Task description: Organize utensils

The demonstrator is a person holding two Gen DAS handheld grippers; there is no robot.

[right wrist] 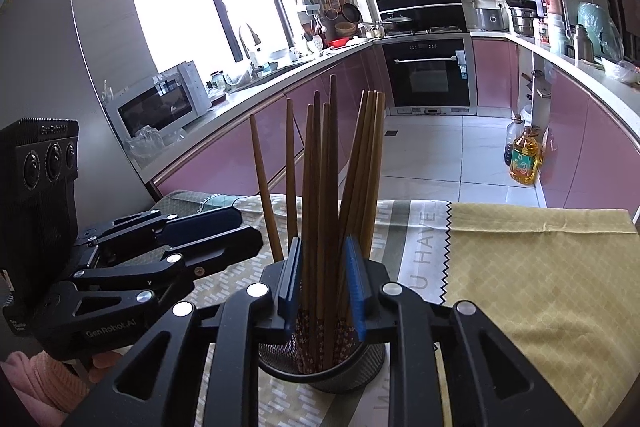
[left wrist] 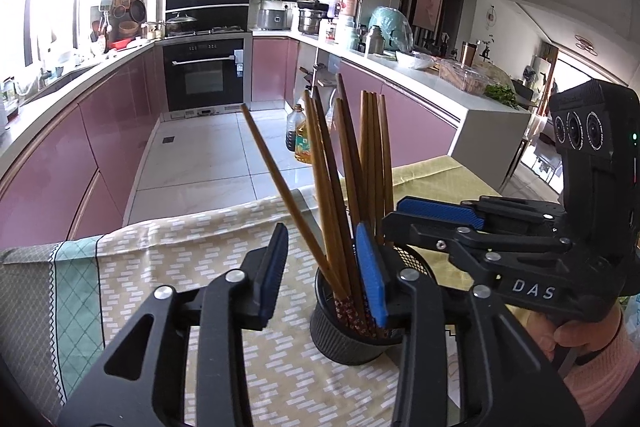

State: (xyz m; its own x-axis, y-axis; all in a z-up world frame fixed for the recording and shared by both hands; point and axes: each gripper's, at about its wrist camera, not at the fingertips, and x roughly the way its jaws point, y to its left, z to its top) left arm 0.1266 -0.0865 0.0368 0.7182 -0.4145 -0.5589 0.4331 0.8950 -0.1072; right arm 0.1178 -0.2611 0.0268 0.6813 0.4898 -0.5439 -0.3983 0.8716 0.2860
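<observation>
We see a black mesh cup [left wrist: 344,331] standing upright on the patterned tablecloth [left wrist: 168,251], and we take it as our landmark. About a dozen wooden chopsticks [left wrist: 340,187] stand in the cup, patterned ends down, tips fanned upward. One chopstick [left wrist: 280,183] leans well out to the left of the bunch in the left wrist view, its lower end still inside the cup.

Left gripper [left wrist: 324,271]: jaws apart. Its right blue pad sits just beside the bunch at the cup's rim, while its left pad stands clear to the left of the cup. The leaning chopstick passes between the two pads. We see no pad pressing on it, so we log it as released.

Right gripper [right wrist: 324,283]: jaws apart by a narrow gap, straddling the middle of the bunch just above the cup's rim [right wrist: 320,375]. Several chopsticks run up between the pads. The pads look close beside them but not squeezed tight; we log this as let go.

In the left wrist view the right gripper reaches toward the cup from the right side, held by a hand [left wrist: 576,339] in a pink sleeve [left wrist: 600,379]. A yellow cloth [right wrist: 540,267] covers the table to the right of the cup. An oil bottle [right wrist: 524,159] stands on the floor beyond the cup
</observation>
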